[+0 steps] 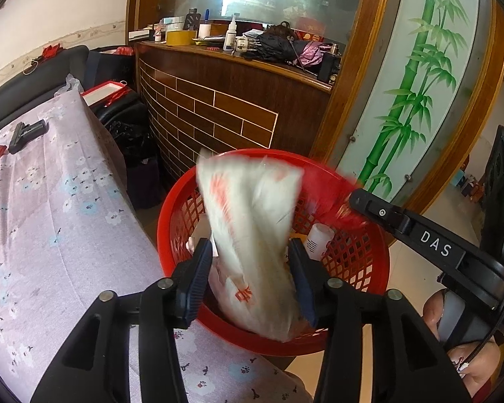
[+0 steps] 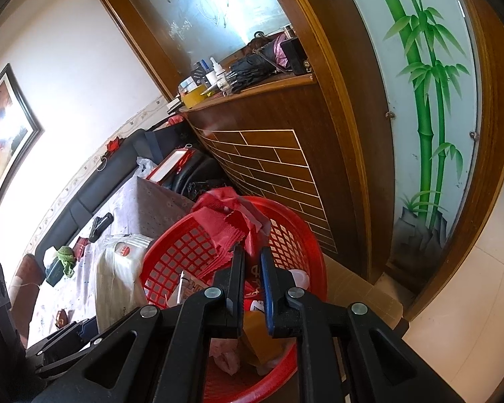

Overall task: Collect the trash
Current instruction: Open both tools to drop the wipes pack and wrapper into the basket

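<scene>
A red plastic basket [image 1: 171, 208] [image 2: 314, 235] stands on the floor beside a cloth-covered seat. Over it, a white packet with orange print [image 1: 252, 221] [image 2: 117, 268] hangs blurred between the fingers of my left gripper [image 1: 248, 245], whose jaws stand apart and loose around it. My right gripper [image 2: 252, 252] [image 1: 356, 198] is shut on a crumpled red wrapper [image 2: 221, 221] [image 1: 344, 215] above the basket's far rim. A white bottle [image 1: 319, 238] and an orange-brown packet [image 2: 258, 332] lie in the basket.
The seat's floral cloth [image 1: 50, 201] carries a black tool [image 1: 27, 132] and small red items. A wooden counter with brick pattern [image 1: 218, 107] and a bamboo glass panel [image 1: 413, 100] stand behind the basket. Black bags [image 1: 131, 141] fill the corner. A hand [image 1: 470, 352] holds the right gripper.
</scene>
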A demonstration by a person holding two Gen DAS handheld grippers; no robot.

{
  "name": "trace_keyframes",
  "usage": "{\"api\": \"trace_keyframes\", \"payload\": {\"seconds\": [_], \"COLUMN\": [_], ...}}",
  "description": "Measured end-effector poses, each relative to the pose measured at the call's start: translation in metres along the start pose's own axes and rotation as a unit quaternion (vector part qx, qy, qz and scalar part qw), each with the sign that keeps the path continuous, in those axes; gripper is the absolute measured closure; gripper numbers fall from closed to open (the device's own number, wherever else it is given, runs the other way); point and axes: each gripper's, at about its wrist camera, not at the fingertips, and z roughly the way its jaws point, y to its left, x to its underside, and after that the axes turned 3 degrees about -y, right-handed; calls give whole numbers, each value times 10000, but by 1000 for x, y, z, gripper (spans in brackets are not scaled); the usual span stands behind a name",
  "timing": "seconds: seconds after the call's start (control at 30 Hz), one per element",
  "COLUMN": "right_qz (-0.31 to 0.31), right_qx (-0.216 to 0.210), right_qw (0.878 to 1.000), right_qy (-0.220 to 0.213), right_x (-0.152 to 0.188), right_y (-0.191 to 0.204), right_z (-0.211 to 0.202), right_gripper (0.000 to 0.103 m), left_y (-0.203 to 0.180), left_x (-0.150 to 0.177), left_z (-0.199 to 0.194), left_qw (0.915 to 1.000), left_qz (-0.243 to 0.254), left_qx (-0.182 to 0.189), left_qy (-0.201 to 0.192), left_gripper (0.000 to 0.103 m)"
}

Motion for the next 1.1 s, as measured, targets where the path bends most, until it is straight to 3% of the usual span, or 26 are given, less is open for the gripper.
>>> {"api": "trace_keyframes", "payload": {"seconds": [0.1, 0.43, 0.87, 1.1], "right_qz": [18, -7, -58, -87], "right_qx": [-3, -25, 26, 35], "right_qw": [10000, 9999, 9998, 9997], "right_qy": [-12, -121, -201, -225], "right_x": [1, -1, 0, 1], "right_y": [-2, 2, 10, 17], "right_z": [-1, -12, -23, -27], "right_gripper": [80, 74, 51, 38], "left_y": [-1, 3, 13, 23], "left_x": [1, 2, 6, 8], "left_z": [-2, -8, -23, -35], "left_qw": [10000, 9999, 9996, 9991], "left_qz": [11, -18, -125, -239], "left_qx": [-35, -109, -162, -208], "left_qy": [-58, -120, -200, -299], "left_gripper": [45, 41, 40, 35]}}
